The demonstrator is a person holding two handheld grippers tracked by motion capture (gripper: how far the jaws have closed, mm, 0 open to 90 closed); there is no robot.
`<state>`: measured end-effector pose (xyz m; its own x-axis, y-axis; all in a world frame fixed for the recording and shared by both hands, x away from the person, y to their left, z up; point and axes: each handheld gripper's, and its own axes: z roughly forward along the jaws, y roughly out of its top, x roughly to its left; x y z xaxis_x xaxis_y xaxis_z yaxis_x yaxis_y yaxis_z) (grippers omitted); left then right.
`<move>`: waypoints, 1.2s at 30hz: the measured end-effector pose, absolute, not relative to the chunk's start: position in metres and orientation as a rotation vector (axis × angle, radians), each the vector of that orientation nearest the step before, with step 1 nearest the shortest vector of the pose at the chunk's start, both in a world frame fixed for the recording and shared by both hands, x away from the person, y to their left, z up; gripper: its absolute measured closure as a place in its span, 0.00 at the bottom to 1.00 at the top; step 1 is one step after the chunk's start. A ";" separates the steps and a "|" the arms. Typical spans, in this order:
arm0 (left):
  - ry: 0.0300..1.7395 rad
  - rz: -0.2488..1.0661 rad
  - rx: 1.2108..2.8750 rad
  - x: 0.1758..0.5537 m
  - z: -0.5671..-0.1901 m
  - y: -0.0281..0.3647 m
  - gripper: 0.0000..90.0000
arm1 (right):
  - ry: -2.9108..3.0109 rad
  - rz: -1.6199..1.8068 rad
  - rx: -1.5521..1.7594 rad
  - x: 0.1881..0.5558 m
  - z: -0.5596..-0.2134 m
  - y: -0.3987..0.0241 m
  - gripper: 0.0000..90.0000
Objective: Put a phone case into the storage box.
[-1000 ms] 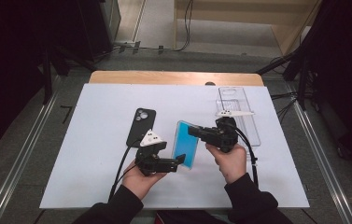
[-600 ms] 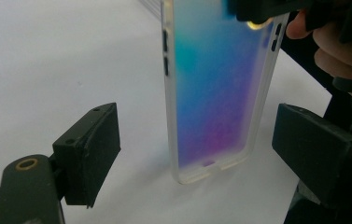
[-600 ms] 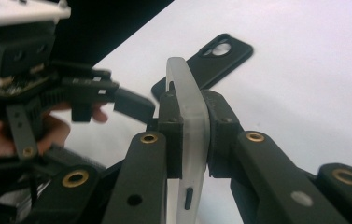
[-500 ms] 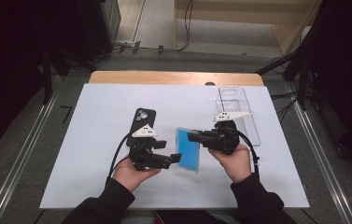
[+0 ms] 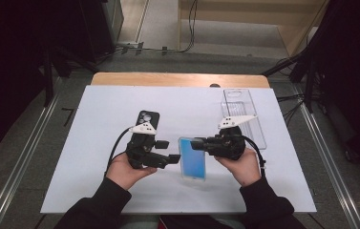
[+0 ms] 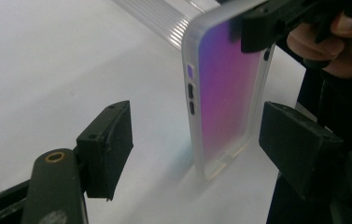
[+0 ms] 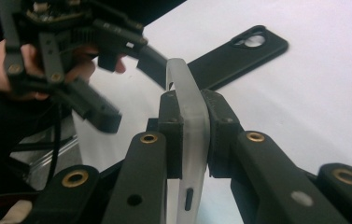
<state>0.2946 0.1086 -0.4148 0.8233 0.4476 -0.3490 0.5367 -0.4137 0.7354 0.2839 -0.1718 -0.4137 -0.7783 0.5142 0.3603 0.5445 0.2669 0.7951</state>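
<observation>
Right gripper [image 5: 197, 143] clamped on translucent phone case [image 5: 192, 163], now upright on worktop [image 5: 96, 109]; left gripper [image 5: 174, 151] wide open, closer than before.

No text, label, brand, number or sign can be read anywhere.

White-covered counter [image 5: 96, 191] with a wooden far edge. Lying on it: a black phone case [image 5: 147, 118] and, at right, a clear plastic tray [image 5: 244, 102].
</observation>
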 end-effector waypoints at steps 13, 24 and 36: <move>0.563 -0.125 2.089 0.298 -0.406 0.113 0.33 | -2.464 -1.616 -0.812 0.283 -0.413 -0.166 0.86; 0.451 -0.212 2.068 0.300 -0.407 0.116 0.49 | -2.468 -1.637 -0.655 0.279 -0.412 -0.161 0.86; 0.362 -0.312 2.063 0.302 -0.408 0.118 0.85 | -2.437 -1.623 -0.571 0.279 -0.413 -0.158 0.85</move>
